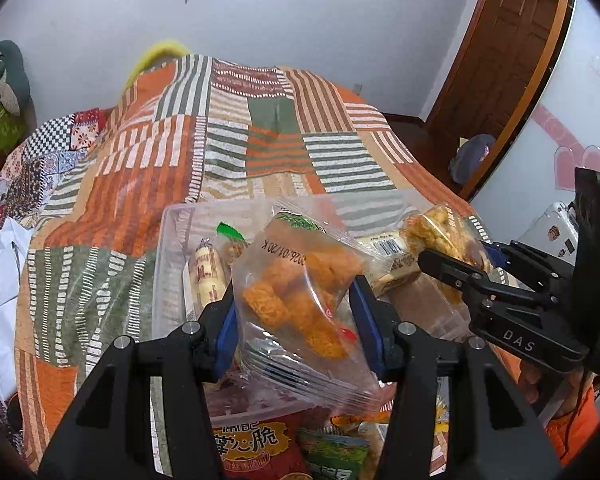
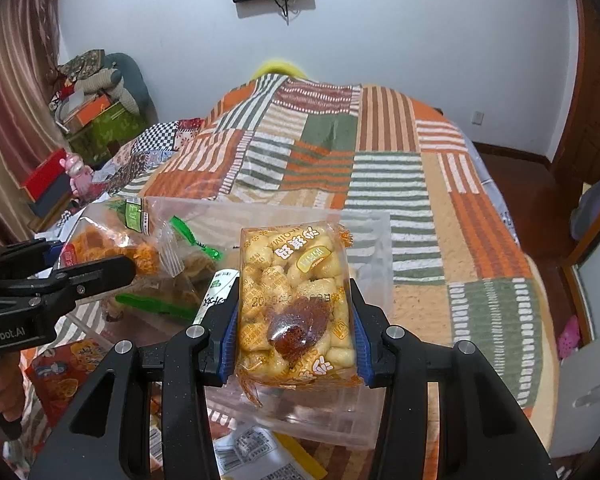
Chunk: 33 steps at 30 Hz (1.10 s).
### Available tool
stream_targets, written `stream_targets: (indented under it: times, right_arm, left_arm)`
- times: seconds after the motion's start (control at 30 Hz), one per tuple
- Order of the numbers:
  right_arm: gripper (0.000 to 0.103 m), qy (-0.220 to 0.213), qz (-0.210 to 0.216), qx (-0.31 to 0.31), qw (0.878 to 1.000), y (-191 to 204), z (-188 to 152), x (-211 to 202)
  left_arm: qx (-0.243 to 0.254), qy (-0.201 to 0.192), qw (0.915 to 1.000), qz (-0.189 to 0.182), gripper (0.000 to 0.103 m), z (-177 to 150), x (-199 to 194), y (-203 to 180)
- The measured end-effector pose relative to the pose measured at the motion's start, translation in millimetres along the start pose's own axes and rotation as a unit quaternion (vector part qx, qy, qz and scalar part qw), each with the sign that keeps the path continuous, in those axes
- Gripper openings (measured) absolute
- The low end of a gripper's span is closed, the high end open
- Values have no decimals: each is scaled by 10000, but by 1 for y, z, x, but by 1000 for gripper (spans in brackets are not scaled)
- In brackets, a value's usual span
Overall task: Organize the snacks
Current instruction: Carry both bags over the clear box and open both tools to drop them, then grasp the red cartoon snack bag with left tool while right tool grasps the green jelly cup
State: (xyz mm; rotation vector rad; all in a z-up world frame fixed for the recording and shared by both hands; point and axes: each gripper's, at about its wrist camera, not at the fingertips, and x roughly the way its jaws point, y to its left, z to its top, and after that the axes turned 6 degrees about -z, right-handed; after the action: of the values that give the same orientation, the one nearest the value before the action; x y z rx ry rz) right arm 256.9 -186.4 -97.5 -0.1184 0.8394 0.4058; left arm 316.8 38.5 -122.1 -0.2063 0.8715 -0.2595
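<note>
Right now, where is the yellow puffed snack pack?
The yellow puffed snack pack is clamped in the right gripper, centre of the right wrist view, above the clear plastic box on the bed.

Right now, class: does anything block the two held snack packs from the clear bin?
Nothing visible does. The left gripper grips the orange snack bag and the right gripper the yellow puff pack, both above the open-topped clear bin.
</note>
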Motion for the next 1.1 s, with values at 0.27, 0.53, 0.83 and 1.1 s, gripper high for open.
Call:
stream_targets:
  times: [0.27,0.53,0.83,1.1]
  right_arm:
    - [42,182,15,-114,9998,4,-4,8]
    - [43,202,-27,-186,9996,5,-4,5]
    - [47,107,32,-111,9999,2,-7,-12]
    - [59,-185,7,-68,9998,-1,-13,-45]
  left_arm:
    - [-28,198,9998,81,53,-5,10,5]
    - [-223,209,9995,113,62,-8,8,13]
    - [-42,-139,9997,179,76,-6,-20,4]
    - [-3,-374,9990,240,86,-16,-56,-3]
